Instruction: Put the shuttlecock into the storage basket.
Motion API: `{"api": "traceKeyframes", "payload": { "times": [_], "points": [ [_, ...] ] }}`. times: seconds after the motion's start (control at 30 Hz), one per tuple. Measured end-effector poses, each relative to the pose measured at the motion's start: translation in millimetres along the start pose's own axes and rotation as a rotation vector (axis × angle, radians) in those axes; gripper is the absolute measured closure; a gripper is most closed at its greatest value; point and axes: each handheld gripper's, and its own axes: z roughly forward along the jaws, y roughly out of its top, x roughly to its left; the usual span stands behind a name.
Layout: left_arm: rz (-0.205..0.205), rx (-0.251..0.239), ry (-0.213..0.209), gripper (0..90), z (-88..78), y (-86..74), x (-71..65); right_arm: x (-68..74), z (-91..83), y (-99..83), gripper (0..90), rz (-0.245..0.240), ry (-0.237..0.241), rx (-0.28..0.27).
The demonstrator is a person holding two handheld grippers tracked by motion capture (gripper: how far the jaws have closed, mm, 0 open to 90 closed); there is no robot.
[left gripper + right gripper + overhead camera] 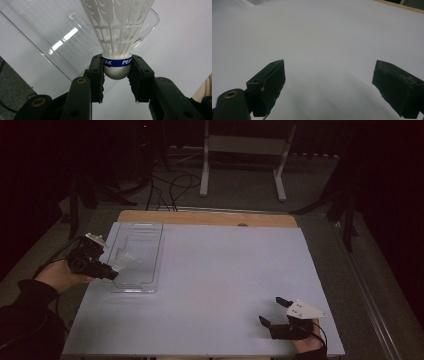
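Left gripper view: a white plastic shuttlecock (117, 32) with a blue band is clamped at its rounded cork by the left gripper (117, 75), above the clear plastic tray (135, 257) at the tabletop's (225, 285) far left. Release should be made low over the tray's middle. The right gripper's (328, 82) fingers are spread, empty.

Tray (150, 232) on table (225, 285) left; shuttlecock (121, 258) over tray's left wall.

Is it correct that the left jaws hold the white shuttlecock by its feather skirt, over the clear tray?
Not quite. The left gripper holds the shuttlecock by its rounded base, at the blue band, not by the skirt. The left gripper view shows it. It is over the clear tray.
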Motion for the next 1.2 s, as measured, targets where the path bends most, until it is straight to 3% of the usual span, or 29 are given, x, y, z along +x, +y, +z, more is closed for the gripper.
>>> {"api": "traceKeyframes", "payload": {
  "times": [0.67,1.2],
  "points": [
    [0.019,0.037,0.033,66.0,13.6,2.9,5.3,-0.1,0.2,-0.3,11.0,0.001,-0.001,0.004],
    [-0.019,0.113,0.067,65.9,25.8,7.7,17.3,-0.2,0.4,-0.5,11.1,0.002,-0.002,0.01]
  ]
}}
